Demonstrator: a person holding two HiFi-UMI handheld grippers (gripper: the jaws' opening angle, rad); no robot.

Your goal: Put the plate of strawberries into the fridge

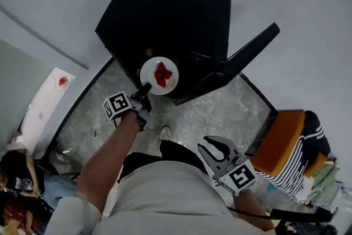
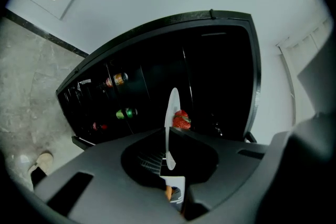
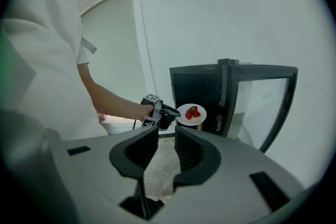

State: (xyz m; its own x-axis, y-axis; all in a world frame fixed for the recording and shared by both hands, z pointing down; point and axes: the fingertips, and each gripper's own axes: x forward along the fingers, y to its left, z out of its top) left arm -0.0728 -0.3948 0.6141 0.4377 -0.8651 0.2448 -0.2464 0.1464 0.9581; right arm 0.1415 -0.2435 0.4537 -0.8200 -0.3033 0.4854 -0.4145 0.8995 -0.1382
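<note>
A white plate (image 1: 170, 81) with red strawberries (image 1: 162, 74) hangs in front of the dark inside of the black fridge (image 1: 165, 14), whose door (image 1: 242, 60) stands open to the right. My left gripper (image 1: 144, 89) is shut on the plate's near rim. In the left gripper view the plate (image 2: 171, 113) shows edge-on between the jaws (image 2: 168, 157), with a strawberry (image 2: 181, 120) to its right. My right gripper (image 1: 215, 147) hangs open and empty low by my hip, apart from the fridge. From the right gripper view the plate (image 3: 191, 114) sits level at the fridge (image 3: 199, 92) opening.
Bottles (image 2: 118, 80) and a green can (image 2: 126, 113) stand on the fridge's inner shelves. An orange chair (image 1: 280, 140) with striped cloth (image 1: 311, 146) is at the right. A white counter (image 1: 44, 102) lies left. My shoe (image 1: 165, 132) is on the grey floor.
</note>
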